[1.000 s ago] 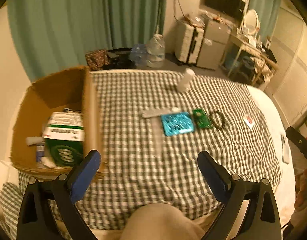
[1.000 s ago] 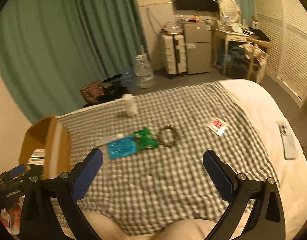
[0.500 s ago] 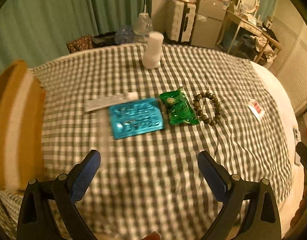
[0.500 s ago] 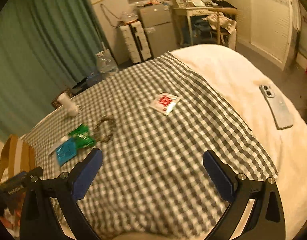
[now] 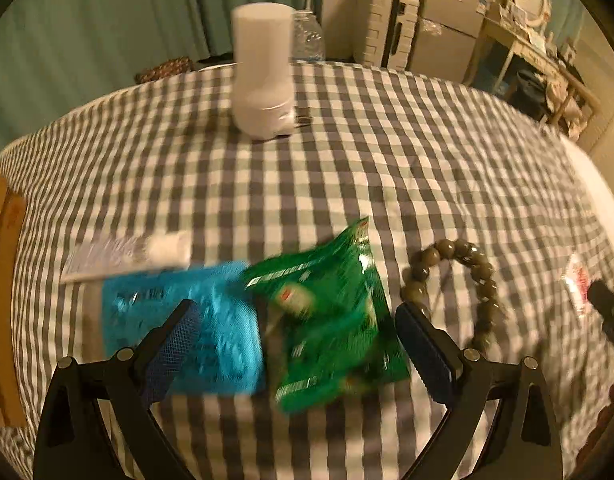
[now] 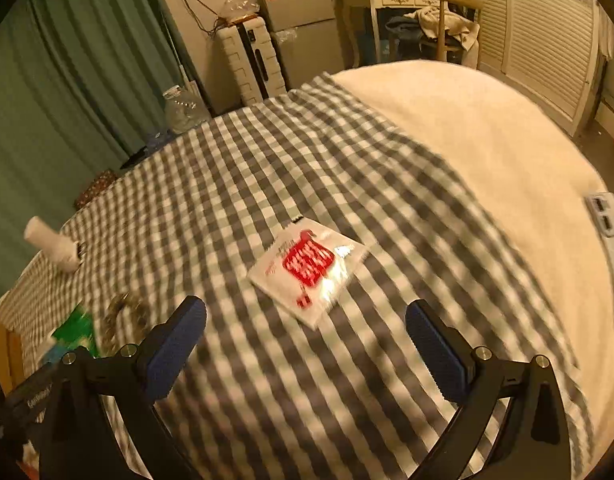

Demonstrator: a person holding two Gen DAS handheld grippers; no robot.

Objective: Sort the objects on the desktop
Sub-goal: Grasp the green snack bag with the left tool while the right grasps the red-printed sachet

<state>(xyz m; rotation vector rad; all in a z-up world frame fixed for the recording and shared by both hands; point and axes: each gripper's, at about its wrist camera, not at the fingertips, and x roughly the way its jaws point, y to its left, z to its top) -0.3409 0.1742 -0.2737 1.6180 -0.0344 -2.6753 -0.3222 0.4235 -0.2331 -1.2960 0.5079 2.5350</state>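
Down low over the checked cloth (image 5: 347,168), the left claw (image 5: 295,344) is spread wide, its pads either side of the green packet (image 5: 331,312), gripping nothing. A blue packet (image 5: 211,320) touches the green one's left edge, a white tube (image 5: 127,258) lies just beyond it, and a bead bracelet (image 5: 459,276) sits just right. The white bottle (image 5: 263,68) stands far off, with bare cloth between. A cardboard edge (image 5: 1,280) borders the left. The right claw (image 6: 307,344), also spread and empty, hangs near the red-and-white sachet (image 6: 307,268), open cloth all around. Beyond the cloth's right edge lies cream bedding (image 6: 487,152) with a phone (image 6: 611,248); curtains (image 6: 67,80) and furniture lie beyond.
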